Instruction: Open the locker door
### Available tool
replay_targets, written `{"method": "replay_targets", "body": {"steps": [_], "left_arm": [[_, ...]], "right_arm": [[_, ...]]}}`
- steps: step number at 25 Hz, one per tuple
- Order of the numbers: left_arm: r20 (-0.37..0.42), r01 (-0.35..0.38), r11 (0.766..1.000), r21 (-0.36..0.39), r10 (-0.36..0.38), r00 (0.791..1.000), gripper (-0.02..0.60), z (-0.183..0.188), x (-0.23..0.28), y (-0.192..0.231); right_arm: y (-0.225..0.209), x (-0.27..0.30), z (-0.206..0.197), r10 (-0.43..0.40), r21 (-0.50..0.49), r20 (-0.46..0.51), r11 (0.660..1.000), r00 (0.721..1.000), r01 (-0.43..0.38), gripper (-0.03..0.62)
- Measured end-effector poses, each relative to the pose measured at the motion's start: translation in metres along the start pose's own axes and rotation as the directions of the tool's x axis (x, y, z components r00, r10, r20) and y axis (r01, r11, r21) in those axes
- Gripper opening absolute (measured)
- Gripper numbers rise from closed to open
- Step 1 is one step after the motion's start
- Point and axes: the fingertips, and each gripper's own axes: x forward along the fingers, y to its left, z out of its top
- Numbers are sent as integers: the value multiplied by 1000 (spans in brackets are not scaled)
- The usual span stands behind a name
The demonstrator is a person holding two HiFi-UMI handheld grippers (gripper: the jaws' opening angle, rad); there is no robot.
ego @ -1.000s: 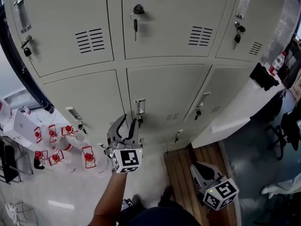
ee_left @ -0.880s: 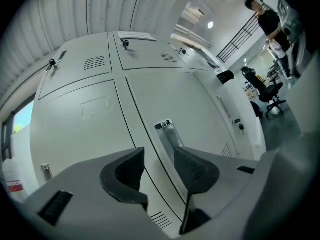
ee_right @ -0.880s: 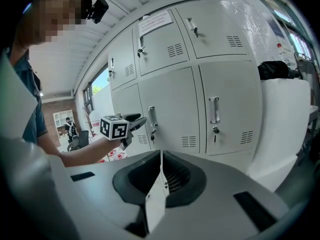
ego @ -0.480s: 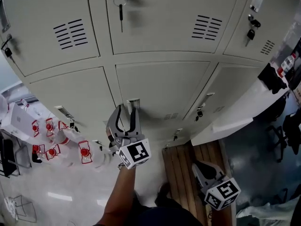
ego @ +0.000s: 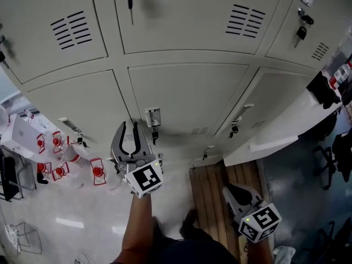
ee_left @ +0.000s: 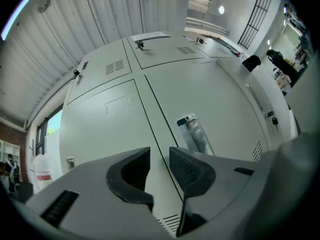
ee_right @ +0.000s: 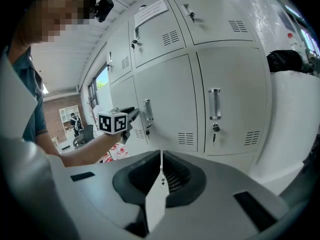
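The grey locker door in the lower middle row has a metal handle at its left edge, with a key in the lock just under it. My left gripper points at the lockers just left of that handle, not touching it. Its jaws are closing, with nothing between them; through the gap I see only the seam between two doors. In the left gripper view the handle lies right of the left gripper. My right gripper hangs low at the right, shut and empty.
Red-capped bottles stand on the floor at the left. A wooden platform lies in front of the lockers beneath my right gripper. A white counter juts out at the right. The neighbouring door has its own handle.
My left gripper has drifted from in front of the handle to its left, and its jaws opened wider, then narrowed. The head view has swung lower. The right gripper has hardly moved.
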Motion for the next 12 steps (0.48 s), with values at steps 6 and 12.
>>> {"method": "replay_targets", "body": {"steps": [6,12], "left_arm": [[-35,194,980,-55,-196,980,311,8,-5,-36],[-79,36,996,-85,-42,996,293,-6,16,-29]], "right_arm": [[13,7,-7,20,4,-16,1000,1000,-20,38],[25,10,-6,30,-25,-23,999,999,-30,38]]}}
